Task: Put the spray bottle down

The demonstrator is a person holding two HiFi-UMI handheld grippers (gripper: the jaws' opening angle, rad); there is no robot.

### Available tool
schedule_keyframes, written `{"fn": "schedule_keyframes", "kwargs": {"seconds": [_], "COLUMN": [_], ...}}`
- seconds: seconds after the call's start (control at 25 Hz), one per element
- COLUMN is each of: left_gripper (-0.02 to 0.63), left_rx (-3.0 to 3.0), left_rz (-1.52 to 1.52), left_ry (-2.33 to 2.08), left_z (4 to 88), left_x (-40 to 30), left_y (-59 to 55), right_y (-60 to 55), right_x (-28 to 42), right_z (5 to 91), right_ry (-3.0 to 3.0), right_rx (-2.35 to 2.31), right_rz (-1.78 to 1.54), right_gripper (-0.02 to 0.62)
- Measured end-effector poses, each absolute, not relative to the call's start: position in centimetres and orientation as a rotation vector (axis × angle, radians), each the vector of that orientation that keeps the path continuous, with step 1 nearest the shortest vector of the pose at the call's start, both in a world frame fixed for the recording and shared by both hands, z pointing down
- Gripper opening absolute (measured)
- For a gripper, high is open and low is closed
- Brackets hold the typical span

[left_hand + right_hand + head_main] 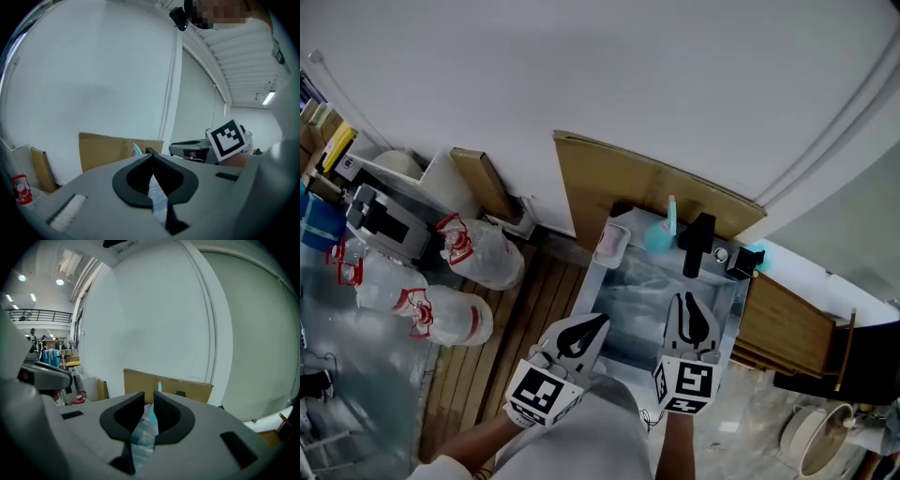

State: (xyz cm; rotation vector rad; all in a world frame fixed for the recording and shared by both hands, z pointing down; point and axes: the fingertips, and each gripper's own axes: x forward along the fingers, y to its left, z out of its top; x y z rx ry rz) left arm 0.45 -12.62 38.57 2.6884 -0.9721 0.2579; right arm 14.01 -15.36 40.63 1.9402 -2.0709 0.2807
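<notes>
A teal spray bottle [660,236] with a pale nozzle stands upright at the back of the steel sink [623,323], left of the black tap [698,242]. Neither gripper touches it. In the left gripper view only the spray bottle's top [136,150] shows above the jaws. The right gripper view shows the bottle [153,416] through the slit between the jaws. My left gripper [600,322] [151,157] hovers over the sink's near left, tips together, empty. Over the near right, my right gripper [686,298] [149,401] has its jaws a narrow slit apart, nothing between them.
A clear cup [611,242] sits at the sink's back left corner. Brown cardboard [609,178] leans on the white wall behind. White bags with red print [478,253] lie on the floor at left beside wooden slats [520,319]. A wooden counter [787,323] adjoins the sink's right.
</notes>
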Motion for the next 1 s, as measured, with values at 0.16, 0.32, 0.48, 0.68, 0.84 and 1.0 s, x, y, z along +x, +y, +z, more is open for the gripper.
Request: {"fn": "schedule_keyframes", "kwargs": {"seconds": [0.16,0.32,0.48,0.68,0.84,1.0], "left_gripper": [0.005,0.005,0.005,0.005,0.005,0.005], "left_rx": [2.704,2.722,2.733,2.744,2.735,2.746], "left_rz": [0.247,0.237,0.225,0.216,0.245,0.237], "left_ry": [-0.972,-0.967,-0.973,-0.977,-0.96,-0.955], "left_z": [37.8,37.0,36.6,36.4,37.1,36.7], "left_x": [-0.2,-0.6,-0.9,-0.7,-0.5,0.0], "left_y": [-11.9,-11.0,-10.3,-9.5,-8.8,-8.6], "right_y": [-12.0,-9.1,-6.6,-4.7,-3.8,-3.8], "right_x": [13.6,13.4,13.8,14.5,14.6,14.9], "right_z": [39.6,39.0,39.5,39.2,39.2,39.2], "right_ry": [-2.093,-2.129,-2.13,-2.113,-2.113,-2.11], "right_rx": [1.926,1.926,1.941,1.971,2.007,2.019], "right_rz": [0.234,0.177,0.209,0.22,0.24,0.235], "right_gripper": [0.029,0.022,0.018,0.017,0.017,0.017]}}
